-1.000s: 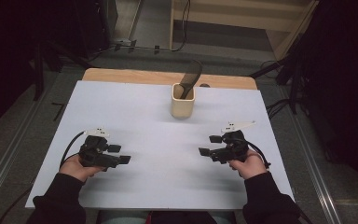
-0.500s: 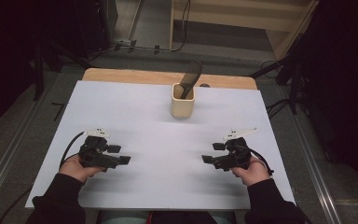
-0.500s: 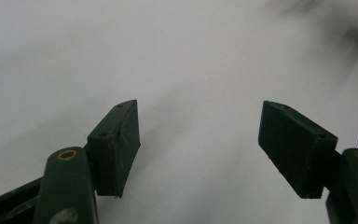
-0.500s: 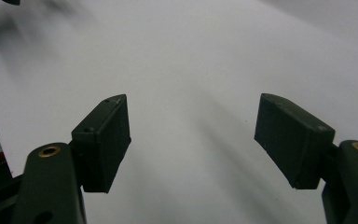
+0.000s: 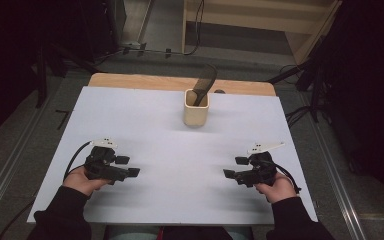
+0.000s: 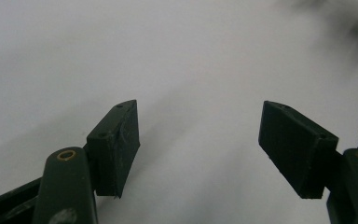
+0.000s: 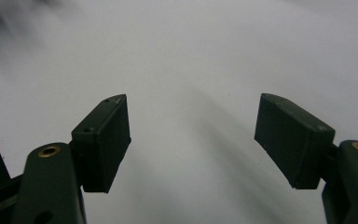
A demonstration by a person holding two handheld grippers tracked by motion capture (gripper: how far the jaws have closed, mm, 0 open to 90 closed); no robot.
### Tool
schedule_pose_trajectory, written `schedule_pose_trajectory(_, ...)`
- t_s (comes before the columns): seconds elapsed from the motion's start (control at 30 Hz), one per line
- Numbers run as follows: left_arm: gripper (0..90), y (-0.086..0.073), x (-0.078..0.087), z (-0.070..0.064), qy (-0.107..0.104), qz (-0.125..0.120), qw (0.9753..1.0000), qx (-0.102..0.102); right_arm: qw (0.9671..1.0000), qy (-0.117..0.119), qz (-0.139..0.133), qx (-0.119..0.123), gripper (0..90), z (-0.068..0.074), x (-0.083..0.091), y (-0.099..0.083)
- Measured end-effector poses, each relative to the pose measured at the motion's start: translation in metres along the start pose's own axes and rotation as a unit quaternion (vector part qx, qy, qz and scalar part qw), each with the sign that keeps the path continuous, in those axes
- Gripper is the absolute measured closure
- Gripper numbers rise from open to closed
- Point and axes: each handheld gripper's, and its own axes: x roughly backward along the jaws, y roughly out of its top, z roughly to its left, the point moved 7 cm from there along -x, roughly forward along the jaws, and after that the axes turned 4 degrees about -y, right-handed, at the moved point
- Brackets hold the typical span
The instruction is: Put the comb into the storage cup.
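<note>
Right claw (image 5: 232, 167) retreated, apparently nearer table edge (image 5: 180, 221).

A cream-coloured, square-sided holder (image 5: 196, 113) is standing upright on the white surface (image 5: 150, 125), sitting near the far edge and roughly midway between the left and right edges. A dark, flat-bladed utensil (image 5: 203, 83) is resting inside the holder, its lower end sitting in the opening while its upper part is leaning toward the far right, projecting past the holder's rim.
</note>
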Motion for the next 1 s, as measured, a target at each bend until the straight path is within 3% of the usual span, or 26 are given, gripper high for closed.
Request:
schedule_pose_trajectory(0.67,29.6,-0.002,0.001,-0.002,-0.002,0.004,1.0000,-0.005,0.9998,-0.020,0.008,-0.007,24.6,-0.012,0.009,-0.017)
schedule_pose_trajectory(1.0,29.6,-0.002,0.001,0.000,-0.003,0.004,1.0000,-0.002,0.9996,-0.025,0.003,-0.012,24.7,-0.017,0.012,-0.015)
